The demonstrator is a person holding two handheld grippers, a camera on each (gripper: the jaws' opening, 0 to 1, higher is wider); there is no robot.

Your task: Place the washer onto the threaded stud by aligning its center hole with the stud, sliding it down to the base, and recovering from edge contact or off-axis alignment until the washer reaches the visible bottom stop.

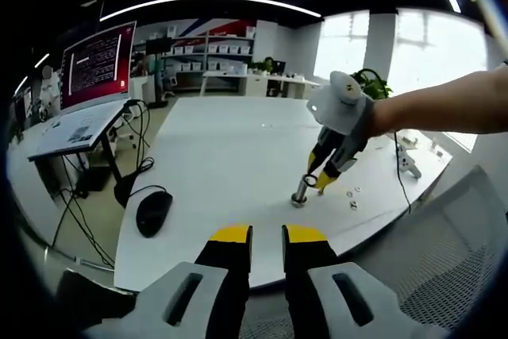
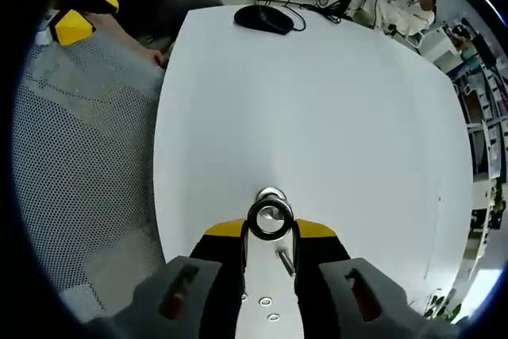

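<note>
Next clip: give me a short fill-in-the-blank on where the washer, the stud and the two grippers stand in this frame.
1. The washer is held between the jaws of the ____ gripper.
2. Through the washer's hole shows the top of the threaded ____.
3. The left gripper holds ____ between its jaws.
4. At the table edge lies a black computer ____.

Missing words: right; stud; nothing; mouse

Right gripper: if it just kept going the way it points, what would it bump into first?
Most likely the threaded stud. The right gripper holds the washer right at the stud's top, with bare white table beyond; depth is hard to judge.
</note>
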